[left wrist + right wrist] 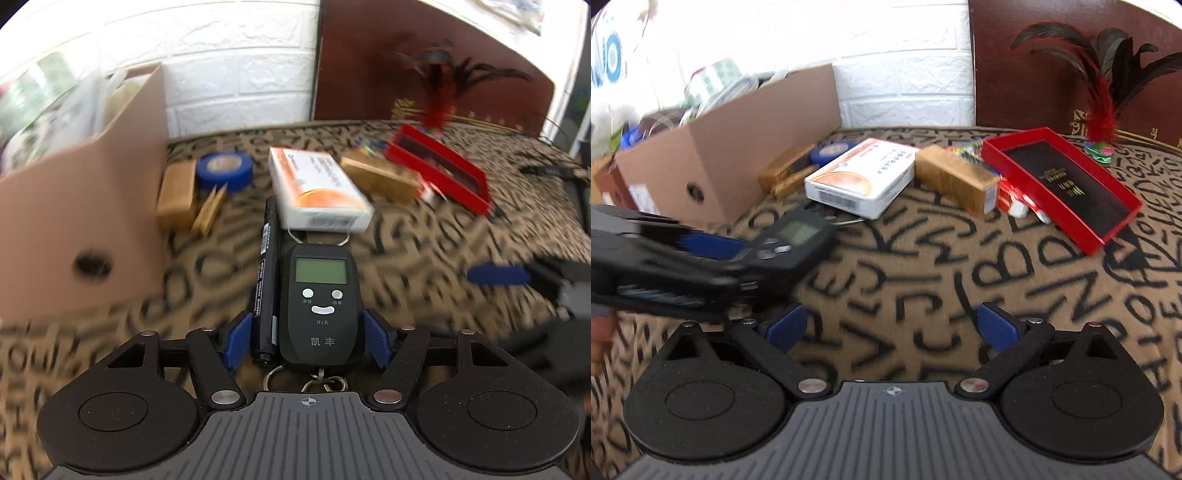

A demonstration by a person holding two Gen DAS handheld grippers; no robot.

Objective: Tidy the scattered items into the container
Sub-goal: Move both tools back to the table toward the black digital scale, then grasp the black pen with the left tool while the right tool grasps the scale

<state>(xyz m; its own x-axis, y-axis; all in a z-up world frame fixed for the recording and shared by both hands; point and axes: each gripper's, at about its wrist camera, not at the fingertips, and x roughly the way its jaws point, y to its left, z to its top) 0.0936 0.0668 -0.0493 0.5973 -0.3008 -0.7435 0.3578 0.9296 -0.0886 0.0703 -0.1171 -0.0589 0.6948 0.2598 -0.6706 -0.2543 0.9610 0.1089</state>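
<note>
My left gripper [308, 338] is shut on a black digital hanging scale [319, 306] together with a black marker pen [266, 280], both between its blue pads. The scale also shows in the right wrist view [792, 240], held above the cloth. The cardboard box [85, 225], the container, stands at the left with items inside. My right gripper [892, 326] is open and empty over the patterned cloth. A white and orange medicine box [317, 188], two tan boxes [380, 177], a blue tape roll [225, 170] and wooden clothes pegs [210, 214] lie scattered.
A red tray [1063, 184] with a black inset lies at the right, small red and white packets [1019, 201] beside it. A feather shuttlecock [1102, 110] stands at the back. A white brick wall and a dark brown panel close the far side.
</note>
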